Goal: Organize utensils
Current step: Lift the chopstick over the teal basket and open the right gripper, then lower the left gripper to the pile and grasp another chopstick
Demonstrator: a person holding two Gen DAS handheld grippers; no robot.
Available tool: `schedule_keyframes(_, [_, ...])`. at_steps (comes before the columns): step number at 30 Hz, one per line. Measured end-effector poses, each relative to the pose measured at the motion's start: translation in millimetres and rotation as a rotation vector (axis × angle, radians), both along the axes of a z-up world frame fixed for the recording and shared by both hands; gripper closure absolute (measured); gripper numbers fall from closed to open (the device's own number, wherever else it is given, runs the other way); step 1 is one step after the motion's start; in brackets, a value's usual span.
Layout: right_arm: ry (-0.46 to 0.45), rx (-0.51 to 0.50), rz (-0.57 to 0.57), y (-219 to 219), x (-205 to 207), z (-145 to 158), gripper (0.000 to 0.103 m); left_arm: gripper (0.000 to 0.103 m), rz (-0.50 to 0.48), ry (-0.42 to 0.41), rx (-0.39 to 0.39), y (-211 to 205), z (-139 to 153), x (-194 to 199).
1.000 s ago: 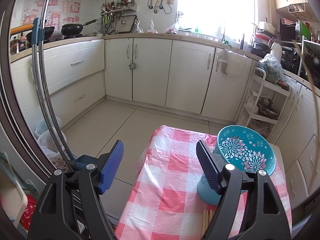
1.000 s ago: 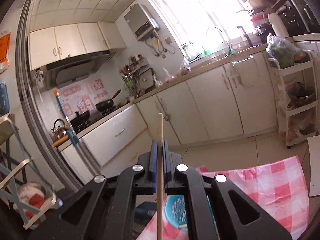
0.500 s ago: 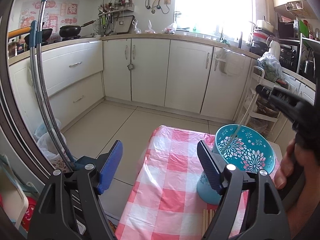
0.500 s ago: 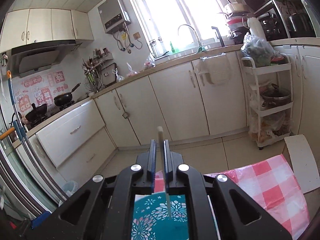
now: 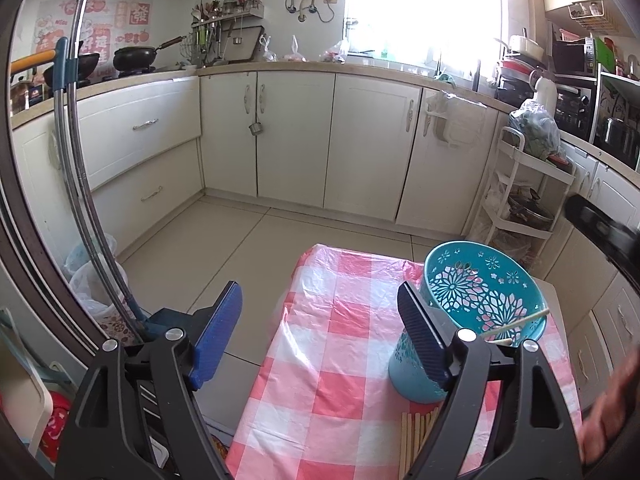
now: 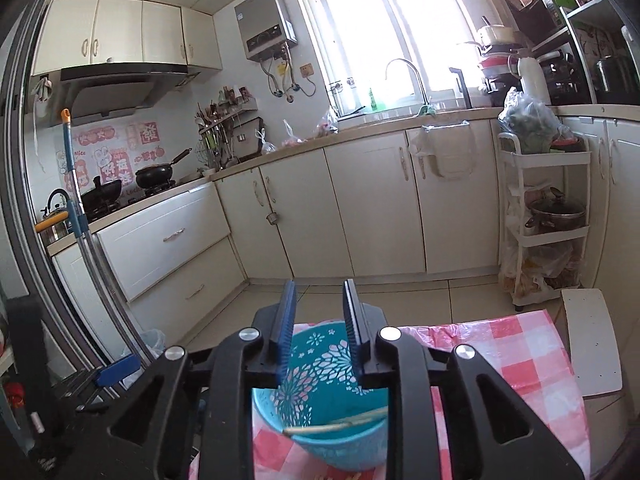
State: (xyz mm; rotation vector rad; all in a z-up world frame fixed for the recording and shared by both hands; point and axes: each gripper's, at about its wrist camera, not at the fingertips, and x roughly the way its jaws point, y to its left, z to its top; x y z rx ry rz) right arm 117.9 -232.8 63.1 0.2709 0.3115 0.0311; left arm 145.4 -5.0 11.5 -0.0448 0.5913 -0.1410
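The right gripper point(image 6: 320, 332) hangs just above the teal perforated holder point(image 6: 320, 432), its blue pads a narrow gap apart with nothing between them; its jaws have just been opening. The released chopstick point(image 6: 336, 426) lies inside the holder, tilted nearly flat, its long axis running across the mouth from the near left wall to the right rim. In the left wrist view the same chopstick point(image 5: 516, 323) leans against the holder's point(image 5: 480, 292) near right rim, one pale end poking up past it.

The left gripper point(image 5: 320, 336) stands wide, empty, touching nothing, held over the left edge of the bench point(image 5: 340, 360), which wears a pink and white checked cloth. The holder stands upright near the bench's far right corner. A bundle of chopsticks point(image 5: 416, 436) lies flat on the cloth just in front of the holder, towards the near edge, their long axes running from near edge to far. A person's hand point(image 5: 612, 404) shows blurred at the right margin.
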Motion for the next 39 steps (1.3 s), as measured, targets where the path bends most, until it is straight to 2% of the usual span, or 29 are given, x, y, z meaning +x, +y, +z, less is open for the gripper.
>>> schedule_keyframes(3, [0.054,-0.020,0.030,10.4,-33.3,-15.9,0.079,0.025,-0.002,0.049,-0.026,4.5,-6.3,6.1])
schedule_keyframes(5, [0.159,-0.027,0.065,19.9,-45.6,-42.1,0.080,0.025,0.007,0.075,-0.027,6.7,-11.7,9.5])
schedule_keyframes(6, [0.240,-0.026,0.094,26.9,-50.3,-64.4,0.082,0.025,0.010,0.087,-0.025,7.3,-14.0,10.6])
schedule_keyframes(9, [0.425,0.017,0.124,33.4,-49.0,-119.1,0.087,0.025,0.014,0.122,-0.012,8.3,-22.9,13.8])
schedule_keyframes(13, [0.545,0.115,0.089,26.7,-33.3,-162.1,0.088,0.025,-0.006,0.173,0.044,2.0,-38.5,17.0])
schedule_keyframes(15, [0.563,0.157,0.066,21.1,-23.0,-169.1,0.088,0.025,-0.025,0.206,0.073,-1.7,-47.3,18.5])
schedule_keyframes(19, [0.572,0.176,0.063,22.1,-7.0,-174.0,0.088,0.025,-0.060,0.274,0.091,-5.7,-62.5,21.8])
schedule_keyframes(25, [0.614,0.169,0.079,29.9,13.1,-185.8,0.089,0.025,-0.092,0.305,0.112,-11.5,-70.5,22.6])
schedule_keyframes(31, [0.633,0.141,0.121,32.1,8.9,-187.4,0.097,0.025,-0.154,0.389,0.152,-22.1,-91.6,22.2])
schedule_keyframes(39, [0.644,0.108,0.123,8.7,-8.0,-186.1,0.097,0.025,-0.266,0.450,0.250,-57.8,-123.1,6.8])
